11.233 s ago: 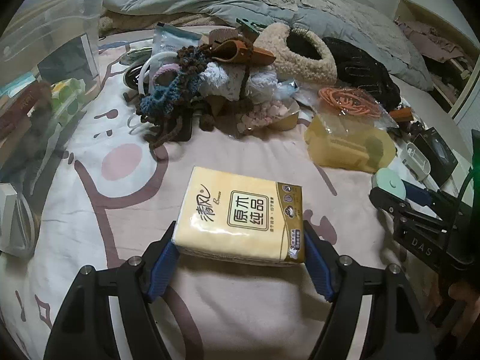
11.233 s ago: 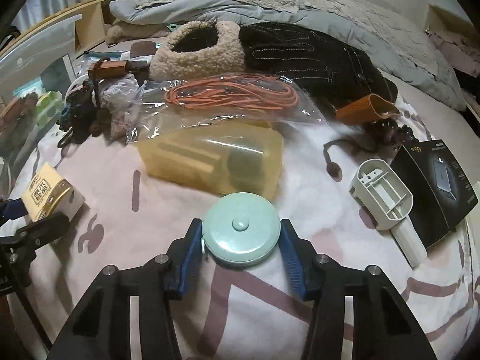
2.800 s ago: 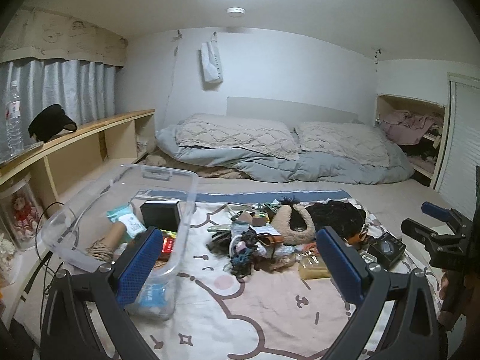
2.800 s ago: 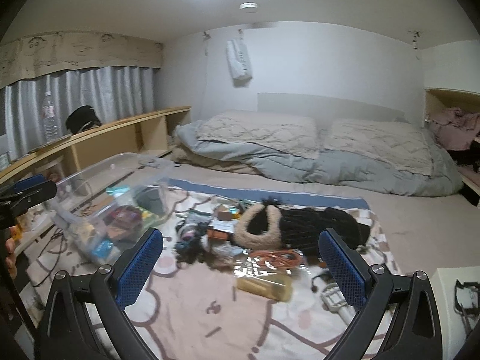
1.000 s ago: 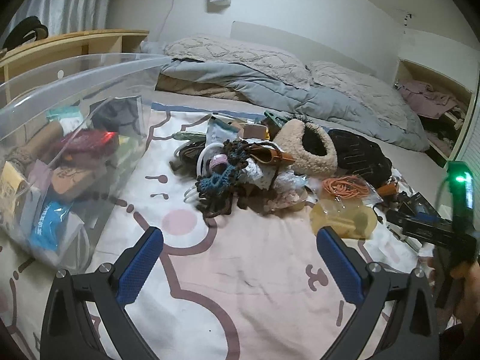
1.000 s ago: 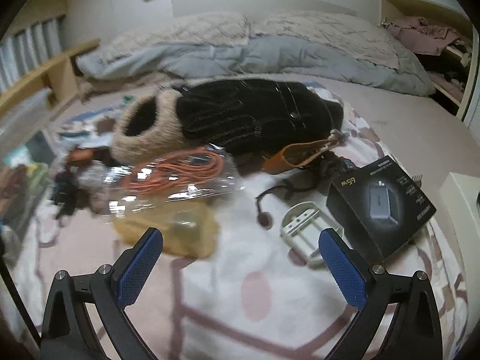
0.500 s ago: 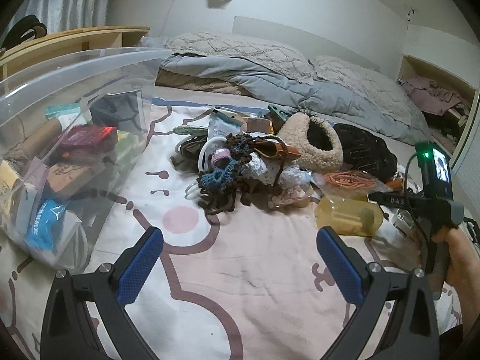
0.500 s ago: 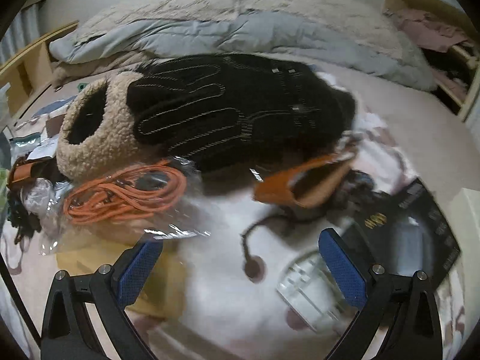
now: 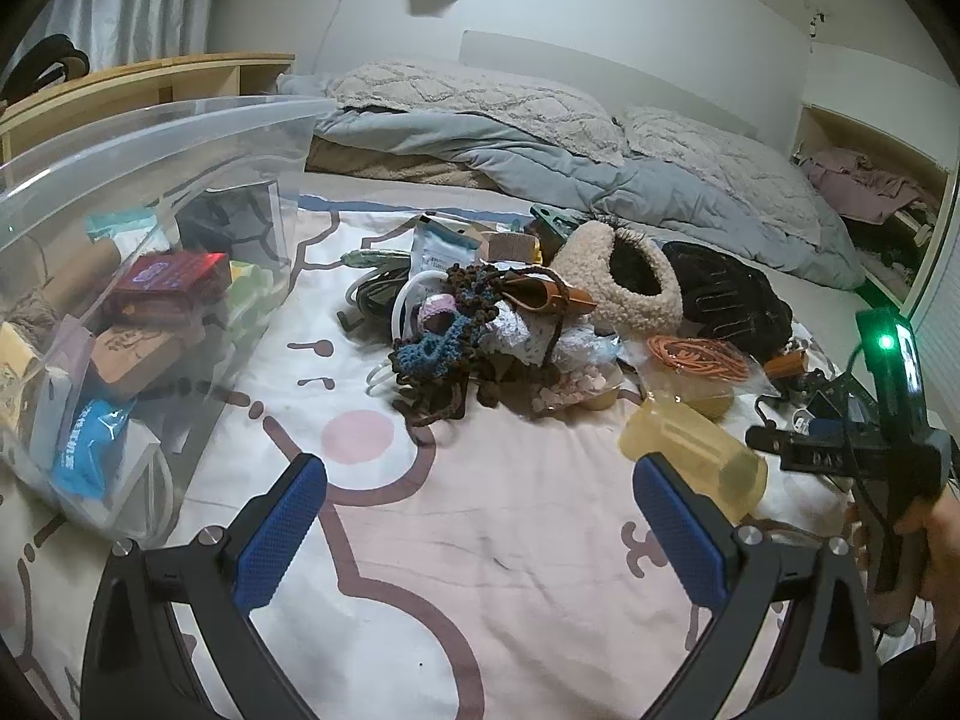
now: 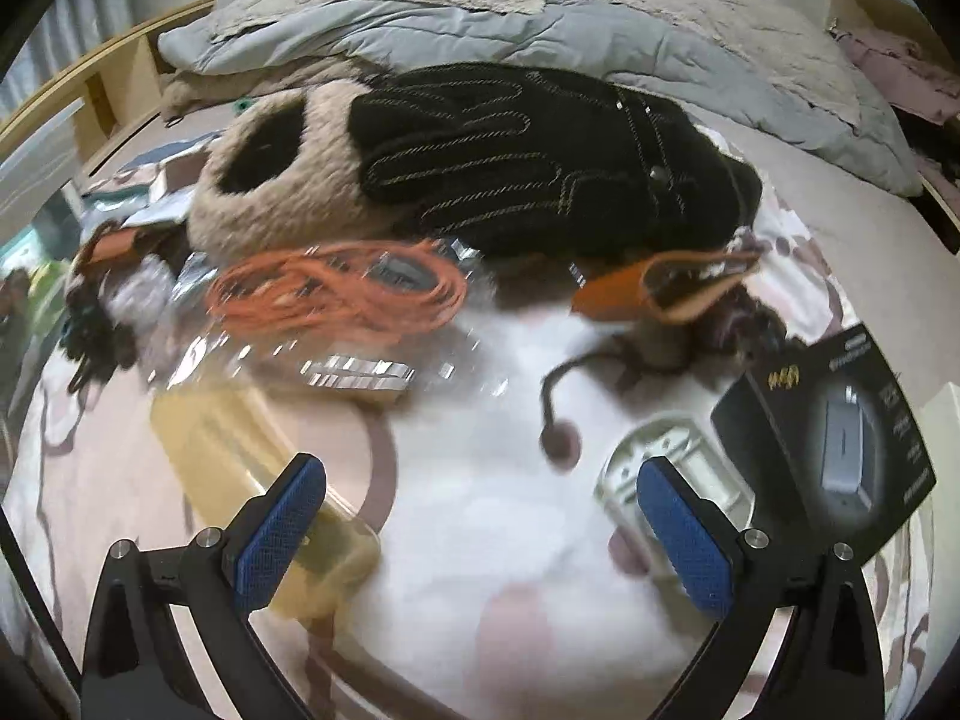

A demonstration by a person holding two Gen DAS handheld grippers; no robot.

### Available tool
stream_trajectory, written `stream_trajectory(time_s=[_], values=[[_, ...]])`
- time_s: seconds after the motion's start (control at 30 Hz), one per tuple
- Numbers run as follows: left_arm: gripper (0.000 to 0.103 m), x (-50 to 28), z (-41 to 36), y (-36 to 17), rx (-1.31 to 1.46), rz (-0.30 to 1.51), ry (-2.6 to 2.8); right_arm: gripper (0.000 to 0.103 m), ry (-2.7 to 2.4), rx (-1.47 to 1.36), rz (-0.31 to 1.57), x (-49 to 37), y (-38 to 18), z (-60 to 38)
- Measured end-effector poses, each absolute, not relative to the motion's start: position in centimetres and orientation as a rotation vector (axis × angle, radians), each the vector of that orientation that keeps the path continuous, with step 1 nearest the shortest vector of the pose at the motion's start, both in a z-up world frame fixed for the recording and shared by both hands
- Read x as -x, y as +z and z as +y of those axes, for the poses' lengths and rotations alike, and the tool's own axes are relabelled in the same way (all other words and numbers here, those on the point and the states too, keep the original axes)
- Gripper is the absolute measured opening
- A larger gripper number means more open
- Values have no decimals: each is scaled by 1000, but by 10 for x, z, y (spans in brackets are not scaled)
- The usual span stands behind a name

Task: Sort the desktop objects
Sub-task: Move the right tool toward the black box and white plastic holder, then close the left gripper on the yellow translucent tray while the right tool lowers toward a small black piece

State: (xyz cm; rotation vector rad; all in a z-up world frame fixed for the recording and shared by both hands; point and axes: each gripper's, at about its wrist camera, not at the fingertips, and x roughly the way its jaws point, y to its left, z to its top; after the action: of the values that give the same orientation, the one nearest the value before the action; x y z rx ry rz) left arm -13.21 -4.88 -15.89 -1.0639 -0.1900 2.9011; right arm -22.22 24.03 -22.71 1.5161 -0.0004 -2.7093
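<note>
My left gripper (image 9: 480,531) is open and empty above the pink sheet. A clear storage bin (image 9: 120,276) with sorted items stands to its left. A heap of knitted cords and bags (image 9: 456,336) lies ahead. My right gripper (image 10: 480,531) is open and empty, low over the sheet. Around it lie a yellow translucent case (image 10: 252,468), a bagged orange cable (image 10: 336,294), a white plastic holder (image 10: 666,456) and a black charger box (image 10: 840,444). The right gripper also shows in the left wrist view (image 9: 834,450), beside the yellow case (image 9: 696,450).
A beige fleece slipper (image 10: 282,180) and black gloves (image 10: 540,156) lie behind the cable. An orange leather pouch (image 10: 654,288) with a dark cord lies to the right. Pillows and a grey duvet (image 9: 540,138) fill the far end of the bed.
Both grippers have dropped from a high view of the room to just above the sheet. The right gripper has moved in close to the yellow case and white holder.
</note>
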Motion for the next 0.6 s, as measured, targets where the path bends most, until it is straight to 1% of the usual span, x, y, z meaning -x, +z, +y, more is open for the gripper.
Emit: stream_trajectory(time_s=[0.27, 0.43, 0.53, 0.6], values=[[103, 128, -51, -157, 1053, -194, 2899, 103, -2601, -1469, -11, 201, -223, 207], [103, 128, -51, -158, 1071, -209, 2882, 103, -2443, -1412, -124, 187, -218, 185], [103, 128, -50, -159, 1080, -212, 2871, 103, -2466, -1385, -65, 180, -217, 176], [103, 128, -49, -159, 1075, -209, 2868, 103, -2488, -1374, -77, 180, -214, 180]])
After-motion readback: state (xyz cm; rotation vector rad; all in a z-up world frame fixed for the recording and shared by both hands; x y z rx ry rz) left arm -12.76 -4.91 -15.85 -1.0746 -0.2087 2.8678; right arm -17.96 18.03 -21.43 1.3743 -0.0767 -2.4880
